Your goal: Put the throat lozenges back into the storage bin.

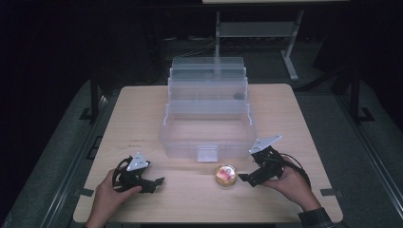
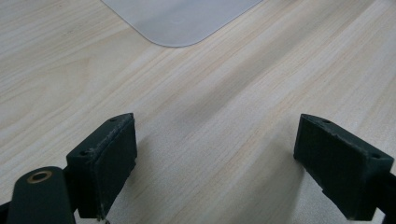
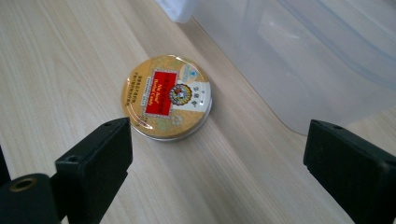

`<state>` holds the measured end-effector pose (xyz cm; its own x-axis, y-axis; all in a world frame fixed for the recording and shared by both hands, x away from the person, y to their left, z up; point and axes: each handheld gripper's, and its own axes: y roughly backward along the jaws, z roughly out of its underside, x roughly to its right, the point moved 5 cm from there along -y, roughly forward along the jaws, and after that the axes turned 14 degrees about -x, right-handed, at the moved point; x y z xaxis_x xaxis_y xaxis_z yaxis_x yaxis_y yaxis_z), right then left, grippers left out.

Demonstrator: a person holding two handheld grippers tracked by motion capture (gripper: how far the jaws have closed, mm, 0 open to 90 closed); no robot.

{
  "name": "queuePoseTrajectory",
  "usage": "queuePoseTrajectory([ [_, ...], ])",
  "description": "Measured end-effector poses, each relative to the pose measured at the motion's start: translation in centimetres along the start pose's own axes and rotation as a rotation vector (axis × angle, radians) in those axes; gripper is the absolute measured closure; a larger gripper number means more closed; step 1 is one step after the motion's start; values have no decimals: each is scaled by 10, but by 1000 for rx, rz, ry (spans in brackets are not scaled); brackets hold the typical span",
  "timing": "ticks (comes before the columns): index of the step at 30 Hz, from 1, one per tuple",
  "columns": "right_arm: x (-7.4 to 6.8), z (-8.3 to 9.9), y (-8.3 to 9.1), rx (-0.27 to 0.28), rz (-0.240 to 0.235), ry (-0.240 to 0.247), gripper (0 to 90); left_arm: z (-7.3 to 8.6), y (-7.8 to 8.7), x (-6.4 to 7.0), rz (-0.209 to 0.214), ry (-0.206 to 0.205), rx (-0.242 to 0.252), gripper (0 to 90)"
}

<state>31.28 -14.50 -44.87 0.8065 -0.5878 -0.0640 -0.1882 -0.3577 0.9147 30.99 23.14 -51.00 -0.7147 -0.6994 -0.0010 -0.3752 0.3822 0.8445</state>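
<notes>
Right gripper view: round tin lies flat on table, ahead-left of spread, empty fingers; right gripper nearer.

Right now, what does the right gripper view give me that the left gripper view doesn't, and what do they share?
The right gripper view alone shows the round tin, lying flat on the table with its gold and red printed lid up, ahead of the open right tongs and not between them. It also shows the clear plastic box beside the tin.

The left gripper view alone shows a rounded frosted corner, probably part of that box, though I cannot confirm it.

Both show the pale wooden table and wide-open tongs holding nothing; the left tongs stand over bare wood.
</notes>
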Motion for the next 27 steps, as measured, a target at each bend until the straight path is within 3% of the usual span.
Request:
queuePoseTrajectory([
  [6,-6,-8,-6,-21,-21,23,70,0,0,0,0,1,0,123],
  [27,-19,-30,-24,-115,-20,90,62,0,0,0,1,1,0,123],
])
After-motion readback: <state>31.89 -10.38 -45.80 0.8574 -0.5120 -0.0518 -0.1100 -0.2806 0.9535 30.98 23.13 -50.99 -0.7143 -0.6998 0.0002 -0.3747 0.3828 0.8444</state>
